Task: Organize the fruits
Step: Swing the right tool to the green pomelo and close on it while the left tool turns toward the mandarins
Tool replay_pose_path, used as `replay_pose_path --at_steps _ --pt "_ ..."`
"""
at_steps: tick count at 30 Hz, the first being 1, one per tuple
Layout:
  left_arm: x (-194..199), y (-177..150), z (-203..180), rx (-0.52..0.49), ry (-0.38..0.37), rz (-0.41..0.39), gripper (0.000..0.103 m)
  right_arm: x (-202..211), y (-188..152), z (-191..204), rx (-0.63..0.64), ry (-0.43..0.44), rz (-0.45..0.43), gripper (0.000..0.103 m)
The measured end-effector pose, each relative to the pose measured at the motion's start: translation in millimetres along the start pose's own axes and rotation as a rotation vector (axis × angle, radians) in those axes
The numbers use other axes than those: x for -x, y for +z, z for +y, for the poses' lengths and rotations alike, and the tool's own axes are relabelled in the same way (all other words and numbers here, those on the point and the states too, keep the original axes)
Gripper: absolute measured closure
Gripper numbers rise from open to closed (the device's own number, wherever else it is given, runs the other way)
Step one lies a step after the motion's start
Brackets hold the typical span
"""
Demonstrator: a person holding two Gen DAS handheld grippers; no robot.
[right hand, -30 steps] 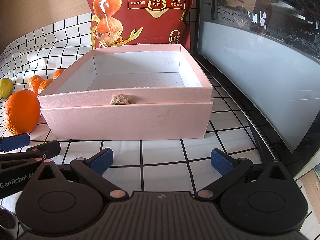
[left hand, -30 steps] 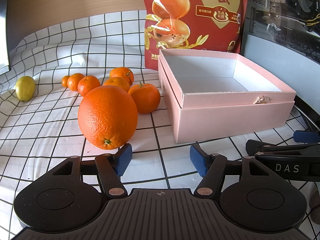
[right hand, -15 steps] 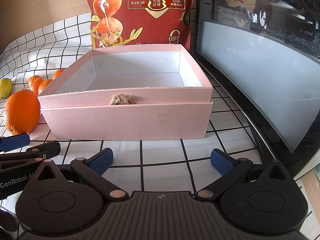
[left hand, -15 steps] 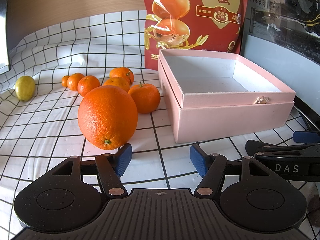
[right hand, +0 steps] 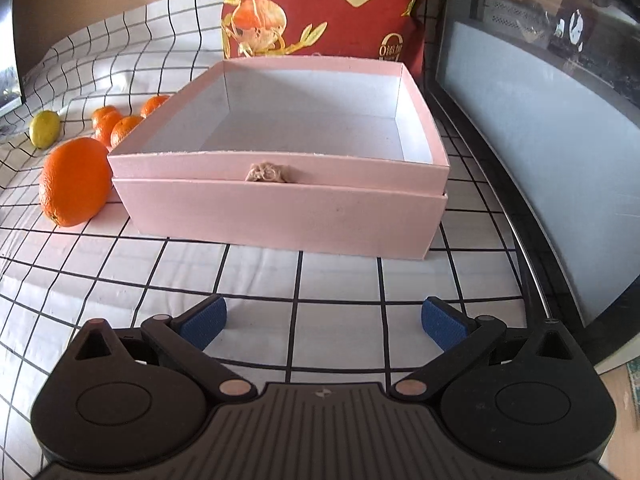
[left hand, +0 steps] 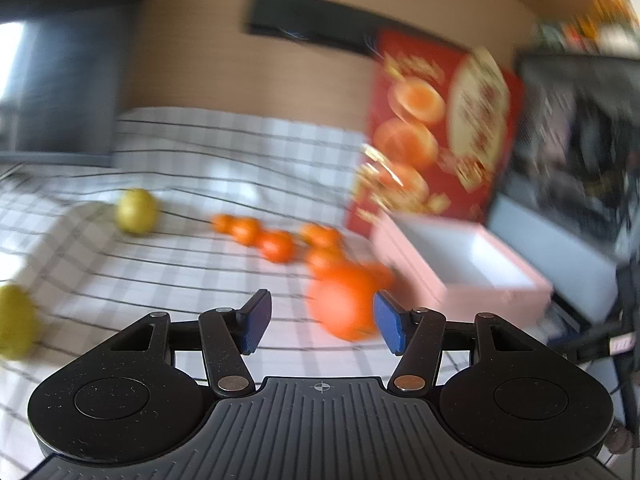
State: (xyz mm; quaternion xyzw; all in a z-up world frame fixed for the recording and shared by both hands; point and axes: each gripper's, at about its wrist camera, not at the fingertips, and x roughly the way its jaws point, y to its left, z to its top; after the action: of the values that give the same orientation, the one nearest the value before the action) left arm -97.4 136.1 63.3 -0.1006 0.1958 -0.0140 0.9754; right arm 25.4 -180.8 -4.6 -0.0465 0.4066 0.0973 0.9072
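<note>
The left wrist view is blurred by motion. My left gripper (left hand: 322,320) is held above the checked cloth with its jaws closing and nothing between the pads. The big orange (left hand: 344,300) lies on the cloth beyond its right fingertip, beside the open pink box (left hand: 460,292). Several small mandarins (left hand: 276,246) and a yellow-green fruit (left hand: 136,210) lie farther back. My right gripper (right hand: 324,322) is open in front of the pink box (right hand: 280,208), which holds nothing. The big orange (right hand: 76,182) rests left of the box, with the mandarins (right hand: 120,128) behind it.
A second yellow fruit (left hand: 14,320) lies at the left edge. A red snack bag (right hand: 320,4) stands behind the box. A dark glass-sided case (right hand: 560,100) borders the cloth on the right, and a dark screen (left hand: 60,80) stands at the far left.
The left gripper has pulled back, risen and swung left, so the orange looks smaller and a second yellow fruit appears. Its finger has left the right wrist view. The right view has tilted slightly.
</note>
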Motion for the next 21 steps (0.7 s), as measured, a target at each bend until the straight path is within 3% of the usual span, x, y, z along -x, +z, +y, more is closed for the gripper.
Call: replay_pose_path --at_steps 1,6,10,14,17,21 --pt "10 4 17 0.028 0.019 -0.022 0.041 -1 1 1 0.003 0.001 0.011 0.0" --pt "63 9 110 0.221 0.268 -0.157 0.042 8 -1 29 0.14 0.125 0.029 0.003" --pt "88 1 168 0.408 0.452 -0.143 0.042 39 -2 91 0.308 0.263 -0.099 0.005" --pt "101 -16 193 0.453 0.471 -0.111 0.042 55 11 171 0.39 0.414 -0.226 0.005" --pt "118 -29 202 0.455 0.5 -0.14 0.042 52 27 245 0.503 0.54 -0.199 0.005" --pt "137 -33 206 0.438 0.576 -0.211 0.042 39 37 334 0.535 0.663 -0.141 0.005"
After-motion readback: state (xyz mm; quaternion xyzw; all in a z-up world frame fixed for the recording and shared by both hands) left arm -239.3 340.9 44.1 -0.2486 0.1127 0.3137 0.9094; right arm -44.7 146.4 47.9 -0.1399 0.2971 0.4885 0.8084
